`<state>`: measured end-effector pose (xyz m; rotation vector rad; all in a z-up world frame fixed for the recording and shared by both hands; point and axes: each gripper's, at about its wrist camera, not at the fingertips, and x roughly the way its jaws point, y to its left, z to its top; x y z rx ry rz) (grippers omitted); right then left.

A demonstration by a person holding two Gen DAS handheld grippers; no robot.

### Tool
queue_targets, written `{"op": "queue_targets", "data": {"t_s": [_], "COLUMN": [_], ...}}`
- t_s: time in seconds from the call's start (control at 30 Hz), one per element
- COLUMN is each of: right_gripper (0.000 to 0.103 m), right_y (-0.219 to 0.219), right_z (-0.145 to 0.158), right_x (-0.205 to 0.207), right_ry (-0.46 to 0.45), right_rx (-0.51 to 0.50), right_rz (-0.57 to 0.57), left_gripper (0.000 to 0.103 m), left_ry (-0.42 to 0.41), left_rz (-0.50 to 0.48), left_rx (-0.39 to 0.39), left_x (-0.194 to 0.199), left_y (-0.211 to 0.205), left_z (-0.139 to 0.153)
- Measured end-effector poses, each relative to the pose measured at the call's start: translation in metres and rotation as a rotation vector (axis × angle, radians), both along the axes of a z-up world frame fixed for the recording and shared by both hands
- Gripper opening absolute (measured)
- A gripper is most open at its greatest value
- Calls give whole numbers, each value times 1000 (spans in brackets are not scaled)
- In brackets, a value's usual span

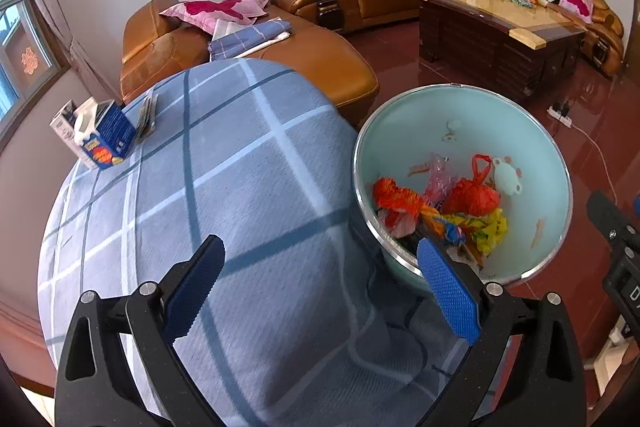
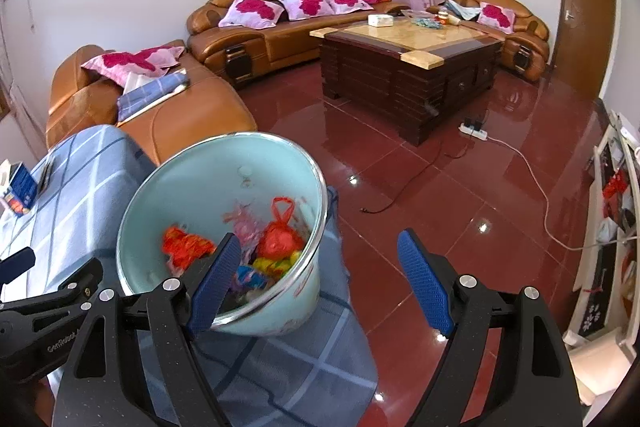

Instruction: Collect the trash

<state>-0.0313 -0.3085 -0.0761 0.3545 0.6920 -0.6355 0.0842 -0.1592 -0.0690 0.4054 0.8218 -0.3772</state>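
Observation:
A pale green bin [image 1: 440,115] [image 2: 224,167] stands beside a table under a blue checked cloth [image 1: 240,187] [image 2: 72,195]. In it lie a tied red bag [image 1: 472,197] [image 2: 280,241] and other red, yellow and pink wrappers. A blue carton [image 1: 106,135] [image 2: 20,187] and a dark wrapper [image 1: 146,113] rest on the cloth's far left. My left gripper [image 1: 320,287] is open over the cloth, its right finger in front of the bin's near rim. My right gripper [image 2: 320,287] is open with nothing between its pads, its left finger before the bin and its right over the floor.
Brown leather sofas [image 2: 280,23] with pink cushions line the far walls around a dark wooden coffee table [image 2: 408,67]. A power strip [image 2: 474,131] and cables trail over the red tiled floor [image 2: 440,195]. A white shelf unit [image 2: 608,227] stands at the right, a door [image 2: 584,19] beyond.

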Motion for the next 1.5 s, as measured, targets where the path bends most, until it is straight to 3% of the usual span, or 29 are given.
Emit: {"op": "queue_targets", "data": {"t_s": [0.47,0.77,1.2,1.5], "right_gripper": [80,82,86,87], "right_y": [55,77,68,53], "right_z": [28,64,107,120], "right_x": [-33,-53,-89,-100], "right_ry": [-107,-247,-404,-459], "right_rx": [-63,-164,-289,-302], "right_rz": [-2,15,-67,-110], "left_gripper": [96,97,97,97], "left_ry": [-66,-199,-372,-394], "left_rz": [67,128,28,-21], "left_rx": [-61,-173,-282,-360], "left_x": [-42,-68,-91,-100], "left_y": [63,90,73,62], "left_z": [23,64,117,130]}}
